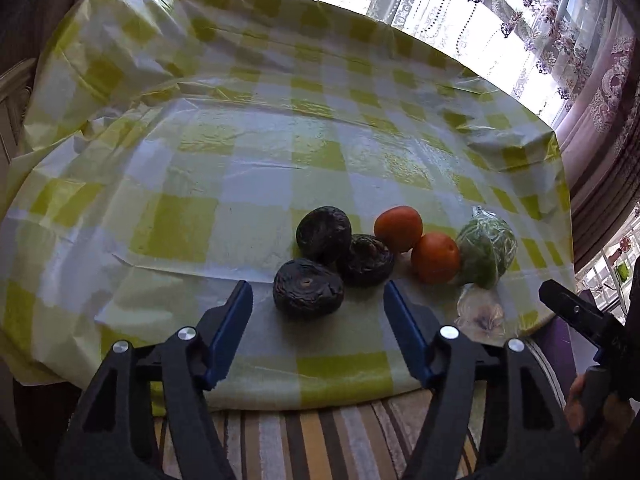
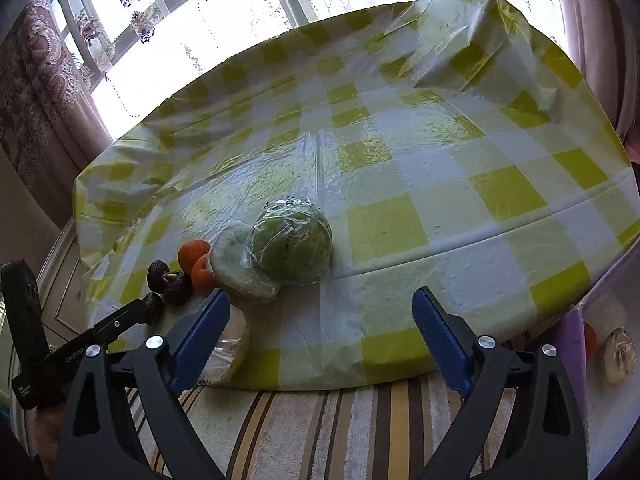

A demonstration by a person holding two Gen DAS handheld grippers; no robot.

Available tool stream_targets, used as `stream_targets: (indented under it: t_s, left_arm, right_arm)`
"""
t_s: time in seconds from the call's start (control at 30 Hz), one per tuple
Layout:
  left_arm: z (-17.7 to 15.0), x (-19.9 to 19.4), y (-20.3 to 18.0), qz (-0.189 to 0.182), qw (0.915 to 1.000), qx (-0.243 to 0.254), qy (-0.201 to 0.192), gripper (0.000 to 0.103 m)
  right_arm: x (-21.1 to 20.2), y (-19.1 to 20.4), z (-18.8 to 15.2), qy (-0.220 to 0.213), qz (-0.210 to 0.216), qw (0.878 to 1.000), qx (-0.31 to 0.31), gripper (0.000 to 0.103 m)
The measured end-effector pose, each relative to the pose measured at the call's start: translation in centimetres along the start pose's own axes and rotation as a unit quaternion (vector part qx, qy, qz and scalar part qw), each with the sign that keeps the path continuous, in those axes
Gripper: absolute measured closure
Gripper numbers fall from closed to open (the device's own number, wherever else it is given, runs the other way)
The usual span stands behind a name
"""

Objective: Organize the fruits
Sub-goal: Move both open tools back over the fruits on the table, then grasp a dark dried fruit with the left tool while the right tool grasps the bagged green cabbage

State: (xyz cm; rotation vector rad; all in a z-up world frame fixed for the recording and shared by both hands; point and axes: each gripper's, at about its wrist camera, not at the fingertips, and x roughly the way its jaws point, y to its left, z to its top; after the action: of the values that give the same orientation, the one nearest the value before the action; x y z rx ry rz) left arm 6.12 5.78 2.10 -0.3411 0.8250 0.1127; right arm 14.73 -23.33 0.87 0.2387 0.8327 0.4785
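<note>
Three dark wrinkled fruits (image 1: 308,292) lie in a cluster near the table's front edge; they also show in the right wrist view (image 2: 170,280). Two orange fruits (image 1: 435,258) sit right of them, also in the right wrist view (image 2: 194,254). A green fruit wrapped in plastic (image 1: 486,246) lies further right, large in the right wrist view (image 2: 292,240), next to a pale wrapped fruit (image 2: 236,264). Another pale wrapped fruit (image 1: 482,314) lies at the table edge. My left gripper (image 1: 318,300) is open, just before the nearest dark fruit. My right gripper (image 2: 320,312) is open and empty, in front of the green fruit.
The table (image 1: 240,160) wears a yellow-and-white checked plastic cloth. A striped rug (image 2: 320,432) lies below its front edge. Curtained windows (image 2: 180,20) stand behind. A purple-edged box holding an orange and a wrapped item (image 2: 618,354) is at the right.
</note>
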Motion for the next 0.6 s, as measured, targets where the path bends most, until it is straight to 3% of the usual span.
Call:
stream_targets:
  t_s: [0.6]
  left_arm:
    - [0.4, 1.7, 0.2, 0.002, 0.9999, -0.005, 0.016, 0.062]
  right_arm:
    - [5.0, 0.4, 2.9, 0.016, 0.027, 0.999, 0.037, 0.019]
